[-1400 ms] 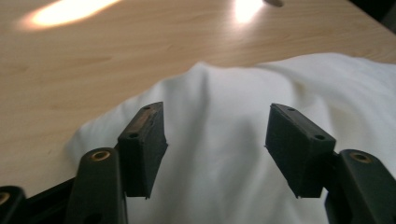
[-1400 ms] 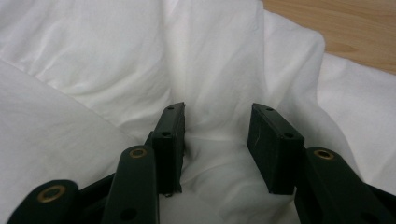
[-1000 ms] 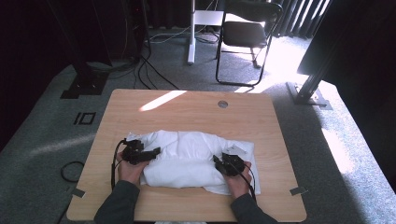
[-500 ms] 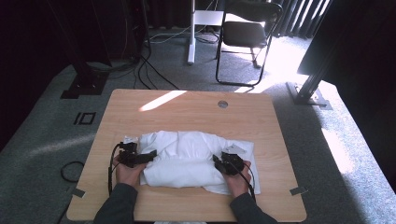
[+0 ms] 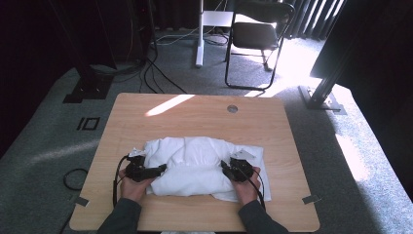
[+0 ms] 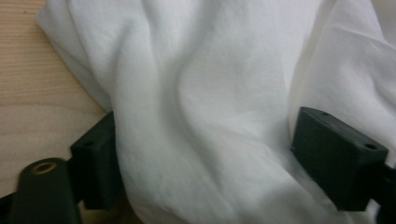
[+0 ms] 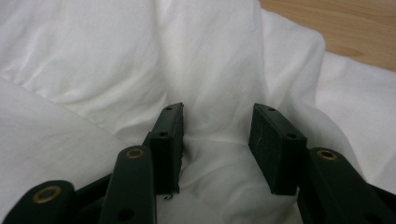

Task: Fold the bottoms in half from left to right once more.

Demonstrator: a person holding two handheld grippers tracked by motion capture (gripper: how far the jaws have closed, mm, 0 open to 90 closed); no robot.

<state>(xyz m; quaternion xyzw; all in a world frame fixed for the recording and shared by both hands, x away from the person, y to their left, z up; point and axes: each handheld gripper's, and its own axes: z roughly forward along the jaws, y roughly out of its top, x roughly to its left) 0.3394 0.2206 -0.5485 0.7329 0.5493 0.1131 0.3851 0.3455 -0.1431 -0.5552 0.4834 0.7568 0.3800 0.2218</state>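
A crumpled white cloth (image 5: 195,161) lies on the near half of the wooden table (image 5: 195,112). My left gripper (image 5: 160,169) is at the cloth's left edge, pointing right. In the left gripper view its jaws (image 6: 201,154) stand wide with a thick fold of cloth (image 6: 201,93) between them. They have just been closing, and the fold lies against the left pad (image 6: 95,163). My right gripper (image 5: 225,165) is at the cloth's right side. In the right gripper view its jaws (image 7: 215,140) stand half closed, pinching a raised ridge of cloth (image 7: 210,70).
A small round hole (image 5: 232,108) sits near the table's far edge. Beyond the table stand a folding chair (image 5: 258,34) and a white post (image 5: 199,34), with cables (image 5: 156,73) on the carpet. A black frame foot (image 5: 321,95) is at the far right.
My left gripper has slid a little toward the near edge along the cloth's left side. The right gripper has stayed where it was.
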